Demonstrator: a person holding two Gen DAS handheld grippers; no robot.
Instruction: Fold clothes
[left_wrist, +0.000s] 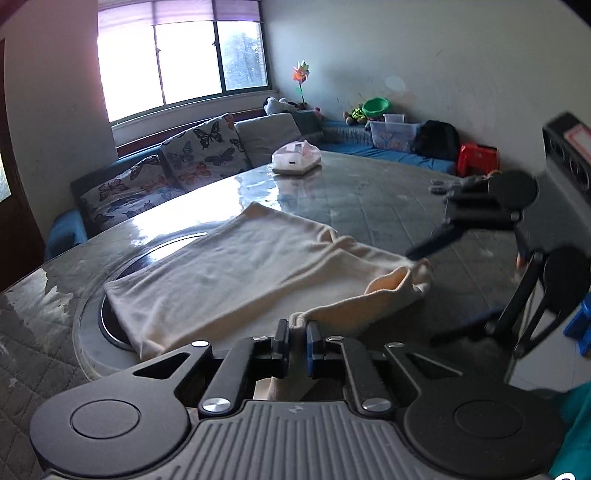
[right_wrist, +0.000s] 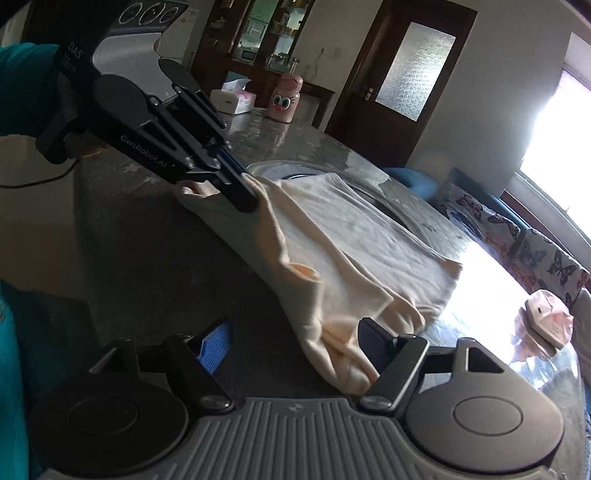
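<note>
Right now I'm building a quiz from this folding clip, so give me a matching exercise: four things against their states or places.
Things:
1. left gripper
2. right gripper
3. cream garment
4. pink bottle with cartoon eyes

States or places:
A. standing upright at the table's far edge
B. open, with cloth lying between its fingers
C. shut on a bunched edge of cloth
D. spread out on the table, partly over the round inset

Pairs: 1-C, 2-B, 3-D, 4-A
</note>
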